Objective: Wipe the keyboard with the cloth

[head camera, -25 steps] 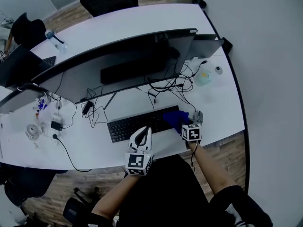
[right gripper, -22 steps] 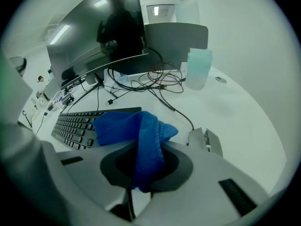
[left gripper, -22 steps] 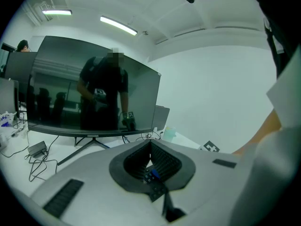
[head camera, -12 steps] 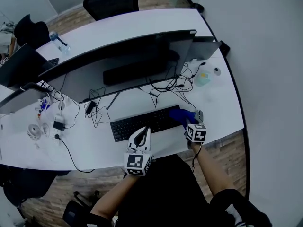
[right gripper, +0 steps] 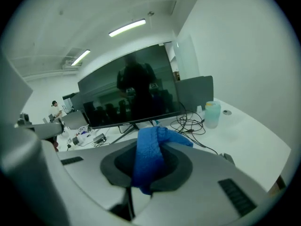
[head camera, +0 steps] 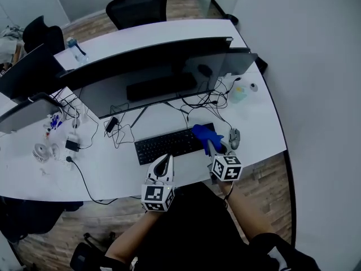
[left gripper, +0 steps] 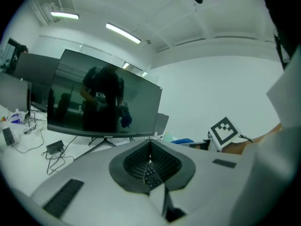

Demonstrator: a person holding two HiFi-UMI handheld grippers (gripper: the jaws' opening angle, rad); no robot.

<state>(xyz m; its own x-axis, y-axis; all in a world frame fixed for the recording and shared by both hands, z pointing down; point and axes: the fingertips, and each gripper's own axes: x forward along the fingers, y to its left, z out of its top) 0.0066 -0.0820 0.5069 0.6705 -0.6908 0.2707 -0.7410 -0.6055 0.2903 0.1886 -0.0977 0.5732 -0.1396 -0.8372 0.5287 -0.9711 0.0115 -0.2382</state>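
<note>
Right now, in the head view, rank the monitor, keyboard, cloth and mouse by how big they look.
1. monitor, by far the largest
2. keyboard
3. cloth
4. mouse, a little smaller than the cloth

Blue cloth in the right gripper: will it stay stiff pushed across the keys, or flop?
Likely floppy: the blue cloth bunches and folds over past the right gripper that pinches it. Its fuzzy pile should probably drag on the keyboard rather than slide. It looks light, held by one pinch.
</note>
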